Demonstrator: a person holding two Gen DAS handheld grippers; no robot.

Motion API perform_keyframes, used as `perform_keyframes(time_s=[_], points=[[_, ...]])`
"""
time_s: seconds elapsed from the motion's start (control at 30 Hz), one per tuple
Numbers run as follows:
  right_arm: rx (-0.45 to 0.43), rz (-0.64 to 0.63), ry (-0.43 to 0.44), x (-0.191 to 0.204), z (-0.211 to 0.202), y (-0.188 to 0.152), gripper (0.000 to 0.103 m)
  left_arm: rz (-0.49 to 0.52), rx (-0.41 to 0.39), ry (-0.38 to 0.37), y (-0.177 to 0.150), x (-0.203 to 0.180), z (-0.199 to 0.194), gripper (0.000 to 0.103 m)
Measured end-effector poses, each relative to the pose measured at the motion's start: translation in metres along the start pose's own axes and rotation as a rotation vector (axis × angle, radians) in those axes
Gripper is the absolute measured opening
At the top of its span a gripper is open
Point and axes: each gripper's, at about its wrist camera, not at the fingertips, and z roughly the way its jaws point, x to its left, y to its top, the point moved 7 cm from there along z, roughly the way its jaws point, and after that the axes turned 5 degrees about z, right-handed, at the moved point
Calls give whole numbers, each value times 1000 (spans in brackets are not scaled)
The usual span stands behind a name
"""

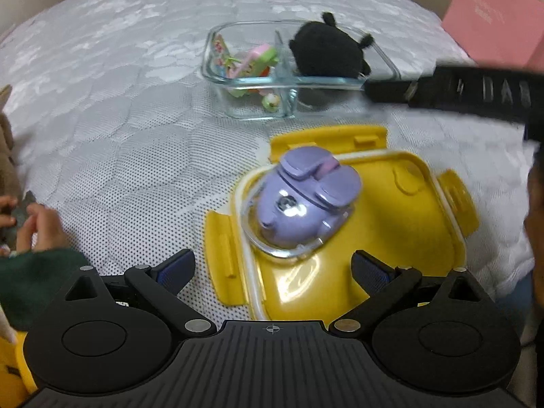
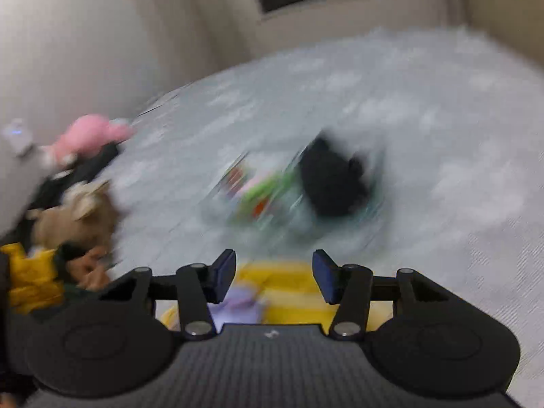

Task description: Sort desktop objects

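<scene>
The purple toy [image 1: 306, 197] lies on the yellow lid [image 1: 391, 238] just ahead of the wide, empty left claw [image 1: 272, 268]; the right claw [image 2: 273, 275] gapes half-wide, empty.

A white quilted bed [image 1: 136, 108] carries a divided glass container [image 1: 238, 102] mid-surface and a yellow lid [image 1: 391, 238] at its near edge.

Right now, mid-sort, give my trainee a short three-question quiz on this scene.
1. True or false: the fuzzy black plush toy lies in the clear glass divided container.
2. What does the purple rabbit-shaped plastic toy sit on? A) yellow plastic lid B) pink box C) bare quilt
3. Is anything between the left gripper fingers?

Key: 1 true; 2 A; 3 no, it stands open over the lid's near edge.
</scene>
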Motion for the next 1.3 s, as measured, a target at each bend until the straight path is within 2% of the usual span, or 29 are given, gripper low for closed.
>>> perform_keyframes(time_s=[0.1, 0.13, 0.2, 0.23, 0.3, 0.4, 0.5, 0.53, 0.6, 0.7, 0.77, 0.83, 0.93, 1.0, 1.07, 1.1, 1.13, 1.2, 1.23, 1.3], points=[[1, -19, -20, 9, 20, 26, 51, -49, -7, -50, 2, 6, 0, 101], [14, -9, -8, 15, 31, 32, 44, -58, -6, -58, 3, 7, 1, 101], [58, 12, -1, 25, 57, 44, 36, -64, -2, -66, 3, 8, 2, 101], [92, 17, -25, 29, 73, 48, 31, -62, -1, -66, 3, 7, 2, 101], [167, 18, -119, 30, 102, 51, 29, -54, -5, -67, 3, 6, 1, 101], [191, 27, -142, 31, 124, 53, 11, -44, -12, -87, 2, 4, 2, 101], [210, -21, -170, 28, 131, 52, 13, -45, -8, -92, 2, 5, 5, 101], [223, -35, -177, 26, 129, 51, 21, -46, -10, -94, 1, 6, 4, 101], [246, -47, -161, 25, 117, 50, 19, -51, -20, -104, -1, 8, 1, 101], [124, -45, -104, 35, 87, 65, 19, -76, -29, -122, 1, 14, 1, 101], [111, -63, -44, 49, 83, 66, 19, -89, -29, -133, 3, 16, 2, 101], [143, -88, 16, 66, 95, 59, 19, -96, -25, -138, 2, 18, 2, 101], [193, -128, -38, 73, 125, 46, 18, -106, -17, -140, -2, 20, 3, 101], [279, -73, -43, 67, 137, 33, 10, -105, -16, -140, -5, 20, 2, 101], [371, 3, 13, 65, 133, 21, 4, -97, -16, -147, -7, 21, 2, 102], [382, 13, 3, 64, 127, 18, 3, -97, -15, -147, -7, 21, 2, 102], [371, 0, -20, 63, 124, 17, 9, -99, -18, -141, -6, 21, 2, 102], [323, -77, -119, 61, 126, 16, 23, -97, -29, -117, -3, 21, 1, 102], [298, -116, -159, 59, 130, 17, 23, -96, -35, -104, -3, 22, 0, 102], [262, -164, -202, 55, 138, 19, 15, -96, -41, -96, -3, 23, -2, 102]])
